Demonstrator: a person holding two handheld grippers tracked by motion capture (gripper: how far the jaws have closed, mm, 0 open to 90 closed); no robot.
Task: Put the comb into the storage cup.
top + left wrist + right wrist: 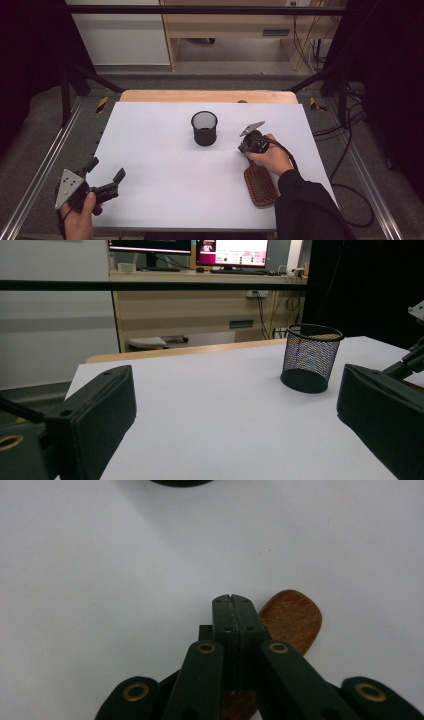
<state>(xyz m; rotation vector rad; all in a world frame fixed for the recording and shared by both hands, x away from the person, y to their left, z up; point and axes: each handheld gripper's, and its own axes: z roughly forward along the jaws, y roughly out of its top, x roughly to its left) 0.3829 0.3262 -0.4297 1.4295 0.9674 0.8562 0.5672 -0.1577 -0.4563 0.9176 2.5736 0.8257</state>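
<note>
A black mesh cup (204,128) stands upright in the middle of the white table (165,165). A hairbrush (260,186) with a wooden back lies bristles up at the right front. Its handle runs under the person's right hand. My right gripper (246,147) points down at the table just past that hand, jaws shut. In the right gripper view the shut jaws (234,600) sit over the rounded wooden handle end (295,617), pads pressed together. My left gripper (106,169) rests open at the front left corner. The left gripper view (240,405) looks across at the cup (311,358).
The table's wooden far edge (207,96) lies beyond the white surface. Metal frame rails (45,165) run along both sides. Cables (345,150) trail off the right side. A desk with monitors (230,252) stands far behind.
</note>
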